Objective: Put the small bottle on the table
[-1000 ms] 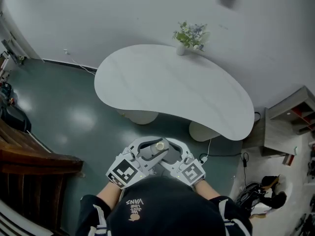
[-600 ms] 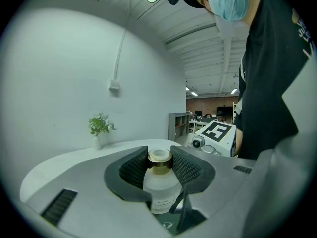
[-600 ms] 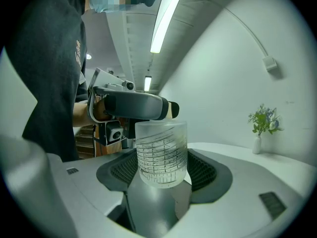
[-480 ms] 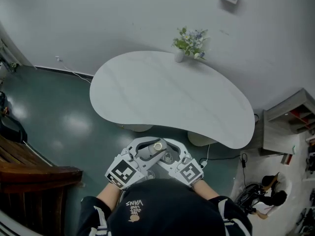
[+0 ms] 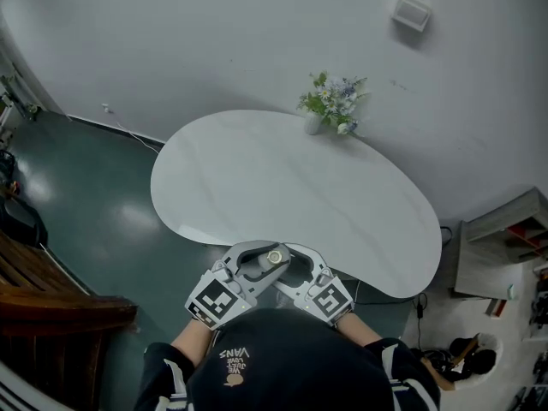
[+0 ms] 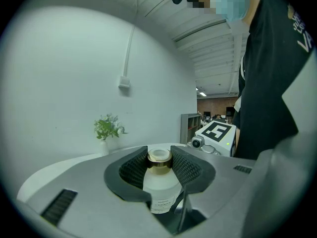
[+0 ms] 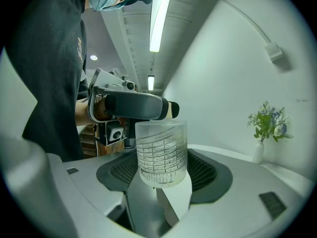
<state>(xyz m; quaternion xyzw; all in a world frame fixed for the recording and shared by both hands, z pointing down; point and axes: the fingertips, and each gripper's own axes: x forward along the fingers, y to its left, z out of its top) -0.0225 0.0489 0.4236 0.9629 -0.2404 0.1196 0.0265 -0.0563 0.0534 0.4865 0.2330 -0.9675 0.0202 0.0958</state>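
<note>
Bottle (image 6: 159, 182) frosted, gold-collared; cup (image 7: 161, 152) translucent, cylindrical.

The small bottle (image 6: 161, 185) looks frosted, its collar (image 6: 159, 164) shiny gold metal. The measuring cup (image 7: 162, 152) is clear, line-printed plastic; the table (image 5: 282, 187) top smooth matt white.

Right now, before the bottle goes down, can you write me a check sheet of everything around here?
Surface: white curved table; only a vase stands on it.
Job's things: small bottle, upright, held in the air, not yet on the table.
Clutter: vase of flowers at the table's far edge.
Grippers: left gripper shut on the small bottle; right gripper shut on a clear measuring cup.
Cables: white cable on the floor by the wall.
Surroundings: white wall, green floor, shelf unit at right, wooden furniture at left.
</note>
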